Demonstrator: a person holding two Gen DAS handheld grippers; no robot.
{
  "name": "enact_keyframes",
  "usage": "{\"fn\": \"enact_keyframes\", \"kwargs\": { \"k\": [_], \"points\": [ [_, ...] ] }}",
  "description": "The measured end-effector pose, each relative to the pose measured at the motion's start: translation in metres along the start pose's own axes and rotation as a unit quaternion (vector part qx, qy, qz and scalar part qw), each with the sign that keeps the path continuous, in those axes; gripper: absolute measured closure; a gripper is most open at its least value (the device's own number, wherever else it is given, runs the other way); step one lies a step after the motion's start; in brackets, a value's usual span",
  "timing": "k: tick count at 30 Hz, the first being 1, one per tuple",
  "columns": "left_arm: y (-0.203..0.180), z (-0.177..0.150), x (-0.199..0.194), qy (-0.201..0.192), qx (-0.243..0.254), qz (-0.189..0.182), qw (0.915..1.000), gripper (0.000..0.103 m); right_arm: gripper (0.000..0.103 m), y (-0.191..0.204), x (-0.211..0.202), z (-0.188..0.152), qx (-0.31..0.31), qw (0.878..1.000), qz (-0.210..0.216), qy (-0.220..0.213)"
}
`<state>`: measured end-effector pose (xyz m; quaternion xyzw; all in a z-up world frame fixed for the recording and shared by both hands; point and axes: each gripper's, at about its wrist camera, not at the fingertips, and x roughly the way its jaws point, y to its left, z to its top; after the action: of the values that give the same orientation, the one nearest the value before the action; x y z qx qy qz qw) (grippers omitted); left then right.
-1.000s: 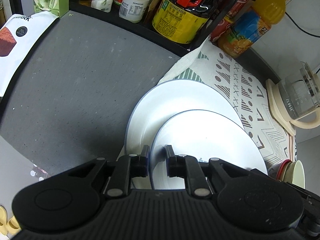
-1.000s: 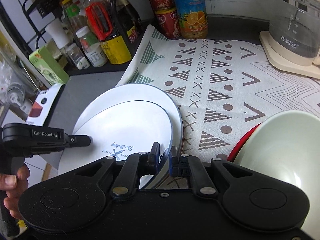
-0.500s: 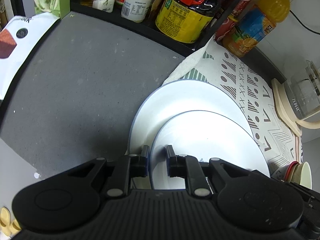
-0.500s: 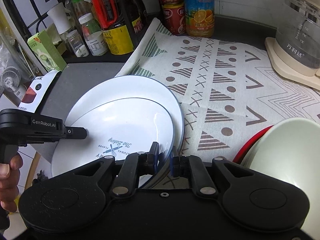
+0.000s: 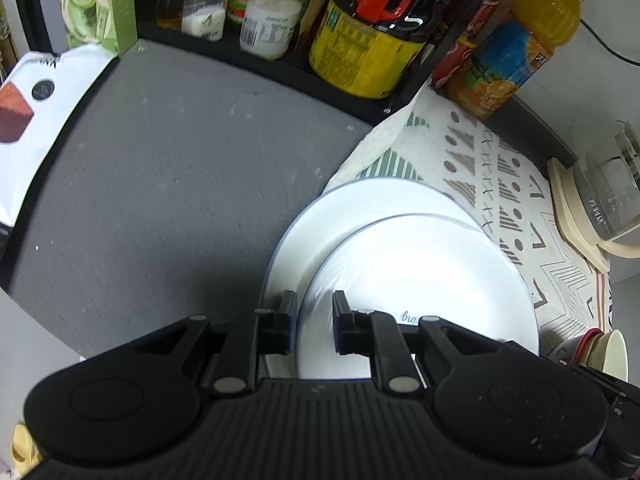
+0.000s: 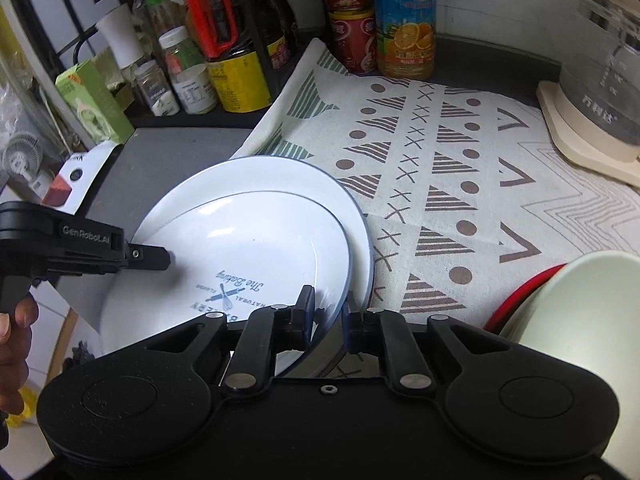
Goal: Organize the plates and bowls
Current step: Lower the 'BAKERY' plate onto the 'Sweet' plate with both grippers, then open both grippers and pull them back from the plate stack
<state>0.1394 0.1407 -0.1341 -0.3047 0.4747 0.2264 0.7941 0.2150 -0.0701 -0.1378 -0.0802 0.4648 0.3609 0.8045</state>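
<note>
A small white plate (image 6: 248, 256) with blue print lies on a larger white plate (image 6: 276, 176) at the left edge of the patterned cloth. My left gripper (image 5: 314, 312) is shut on the small plate's (image 5: 420, 280) left rim; it also shows in the right wrist view (image 6: 160, 258). My right gripper (image 6: 328, 312) is shut on the same plate's right rim. The small plate is tilted and lifted off the large plate (image 5: 360, 216). Stacked bowls, cream over red (image 6: 576, 300), stand at the right.
A rack of bottles and jars (image 6: 200, 60) lines the back. An orange juice bottle (image 6: 404, 20) and cans (image 6: 352, 32) stand behind the cloth (image 6: 460, 168). A glass kettle (image 6: 600, 92) sits at the far right. The grey counter (image 5: 160, 184) lies left of the plates.
Both grippers and the small plate rose a little and pulled back toward me. Both grips stay the same.
</note>
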Motion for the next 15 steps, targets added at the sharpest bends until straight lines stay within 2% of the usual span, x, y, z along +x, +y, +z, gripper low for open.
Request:
{"fn": "enact_keyframes", "kwargs": {
  "k": [7, 15],
  "points": [
    [-0.007, 0.004, -0.012, -0.014, 0.02, -0.006, 0.9997, 0.088, 0.094, 0.001, -0.002, 0.001, 0.003, 1.0, 0.001, -0.004],
    [0.004, 0.008, -0.014, -0.012, 0.017, 0.024, 0.9995, 0.082, 0.09, 0.006, 0.004, 0.001, -0.011, 1.0, -0.015, 0.007]
  ]
}}
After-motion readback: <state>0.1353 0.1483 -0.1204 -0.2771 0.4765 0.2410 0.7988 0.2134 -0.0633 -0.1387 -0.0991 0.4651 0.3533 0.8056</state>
